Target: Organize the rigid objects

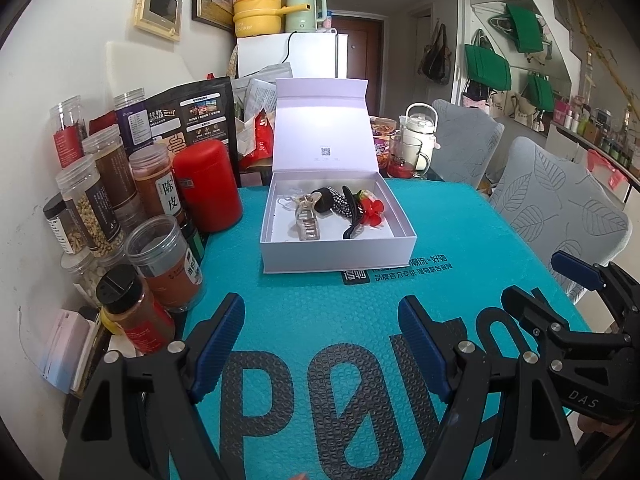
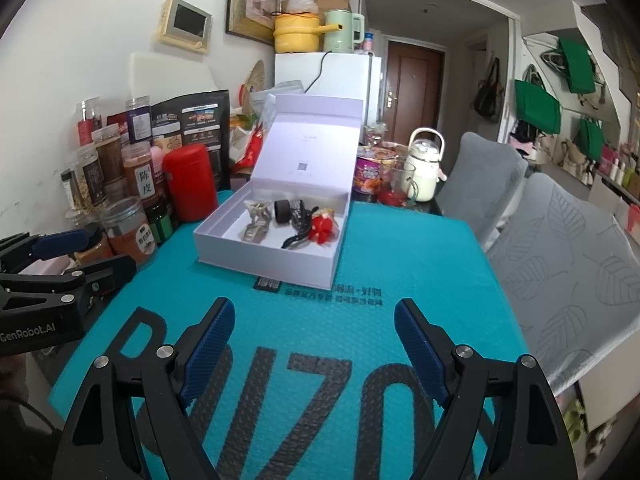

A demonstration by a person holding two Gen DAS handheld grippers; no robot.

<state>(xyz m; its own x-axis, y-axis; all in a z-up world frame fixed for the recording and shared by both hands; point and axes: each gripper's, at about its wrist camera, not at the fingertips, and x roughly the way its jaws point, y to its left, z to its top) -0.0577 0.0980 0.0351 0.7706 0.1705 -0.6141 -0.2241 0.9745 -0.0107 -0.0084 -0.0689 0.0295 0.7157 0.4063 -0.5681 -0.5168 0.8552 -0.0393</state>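
White walls (image 1: 80,20), brown door (image 2: 414,80), grey chairs (image 1: 560,200).

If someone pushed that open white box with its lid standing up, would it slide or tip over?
The white box would probably slide: its base is broad, low and flat on the teal mat. It likely weighs little, holding only a few hair clips. Pushing the upright lid might fold it instead.

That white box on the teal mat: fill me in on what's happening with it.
A person holds two tongs over the teal mat, both open and empty. The left tongs and right tongs hover short of the white box, whose lid stands open. Inside lie a clear hair claw, a black clip and a red flower clip. Nothing is being gripped.
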